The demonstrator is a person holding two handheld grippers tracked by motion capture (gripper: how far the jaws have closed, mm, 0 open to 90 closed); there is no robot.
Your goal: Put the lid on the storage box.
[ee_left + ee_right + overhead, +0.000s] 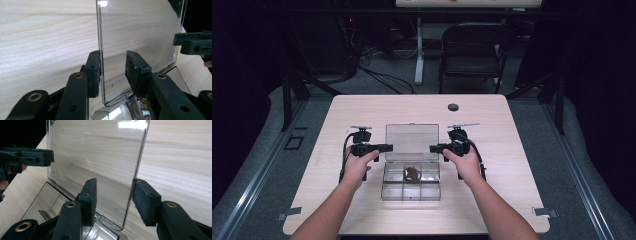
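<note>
Clearly transparent rectangular plastic lid [411, 141], woodgrain table [362, 107]

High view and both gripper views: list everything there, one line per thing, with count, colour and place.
Table: one, light wood, centre of the room.
Compartment box: one, clear plastic, table middle, between the hands.
Lid: one, clear, open and standing up at the box's far side.
Brown item: one, in a middle compartment; too small to identify.
Round dark spot: one, on the table's far part.
Folding chair: one, black, beyond the table.
Left gripper: one, black, jaws astride the lid's edge.
Right gripper: one, black, astride the opposite edge.
</note>
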